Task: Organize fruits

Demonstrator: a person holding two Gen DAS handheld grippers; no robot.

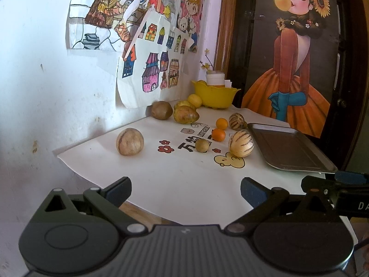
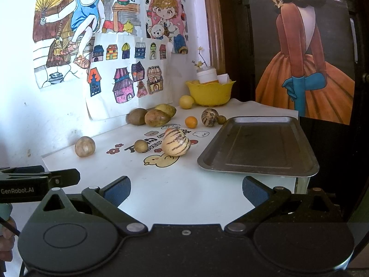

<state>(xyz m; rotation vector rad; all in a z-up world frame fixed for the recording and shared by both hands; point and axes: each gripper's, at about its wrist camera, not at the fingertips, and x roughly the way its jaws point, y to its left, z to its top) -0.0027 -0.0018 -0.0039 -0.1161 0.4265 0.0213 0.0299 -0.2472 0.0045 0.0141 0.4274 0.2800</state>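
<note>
White tablecloth (image 2: 175,184), scattered fruits (image 2: 175,142), bare metal tray (image 2: 258,145), drawings (image 2: 129,78) behind.

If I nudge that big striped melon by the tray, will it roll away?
Probably: the striped melon is egg-shaped and rests on flat paper, so it may wobble off in a curve. Its skin looks smooth, so the open right gripper could slip on it.

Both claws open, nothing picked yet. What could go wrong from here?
1. The round fruits could roll when nudged: the big striped cream melon sits close to the small tan ball fruit.
2. The empty metal tray overhangs the table's right edge; a heavy drop might tip it.
3. The left claw and right claw start side by side, so reaches may cross.
</note>
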